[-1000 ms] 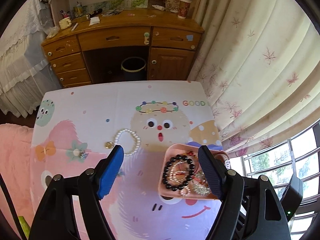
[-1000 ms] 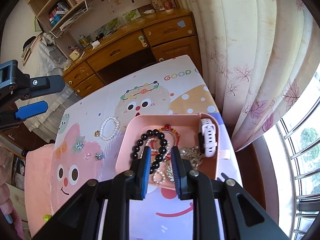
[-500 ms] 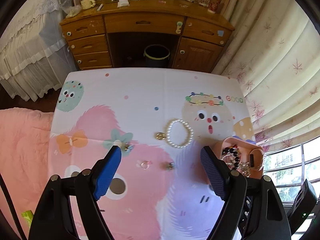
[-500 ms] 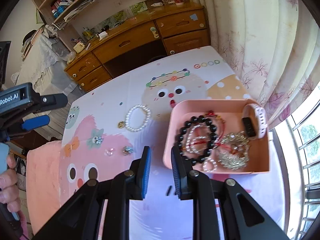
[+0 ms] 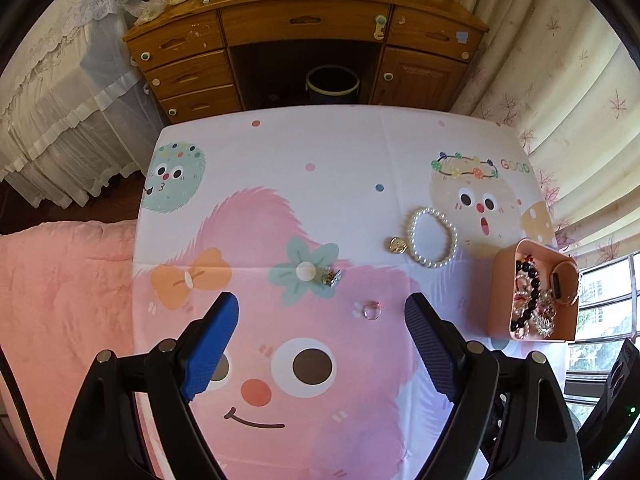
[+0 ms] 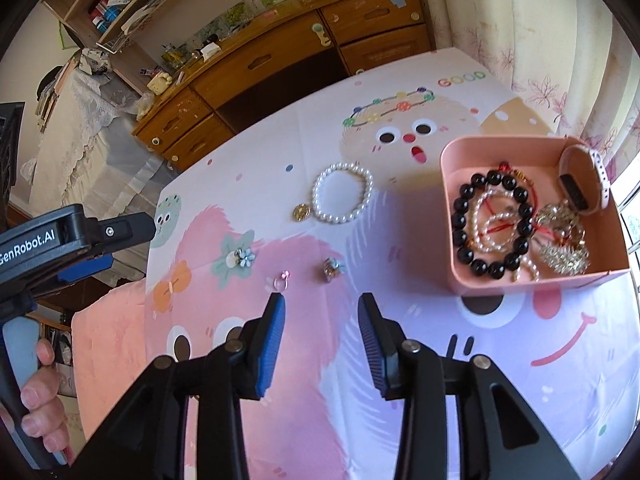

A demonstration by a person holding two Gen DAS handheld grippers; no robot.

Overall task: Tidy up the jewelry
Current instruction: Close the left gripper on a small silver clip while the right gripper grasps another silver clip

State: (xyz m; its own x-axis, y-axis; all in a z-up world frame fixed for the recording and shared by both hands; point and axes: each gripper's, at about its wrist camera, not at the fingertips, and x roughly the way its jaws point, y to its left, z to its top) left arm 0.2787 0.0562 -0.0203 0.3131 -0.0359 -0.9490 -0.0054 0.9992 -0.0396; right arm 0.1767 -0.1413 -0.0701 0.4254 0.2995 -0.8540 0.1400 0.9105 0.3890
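Observation:
A pink tray at the table's right holds a black bead bracelet, other bracelets and a pink watch. Loose on the cartoon tablecloth lie a pearl bracelet, a gold pendant, a flower brooch, a clear ring and a small charm. My right gripper is open and empty just short of the ring and charm. My left gripper is open and empty above the cloth's left half.
A wooden desk with drawers stands beyond the table, a dark bin under it. Curtains hang at the right, a white-draped bed at the left. A pink blanket lies by the table's left edge.
Both grippers have swung left, away from the tray and toward the loose pieces. My right gripper's jaws have opened from a narrow gap to wide.

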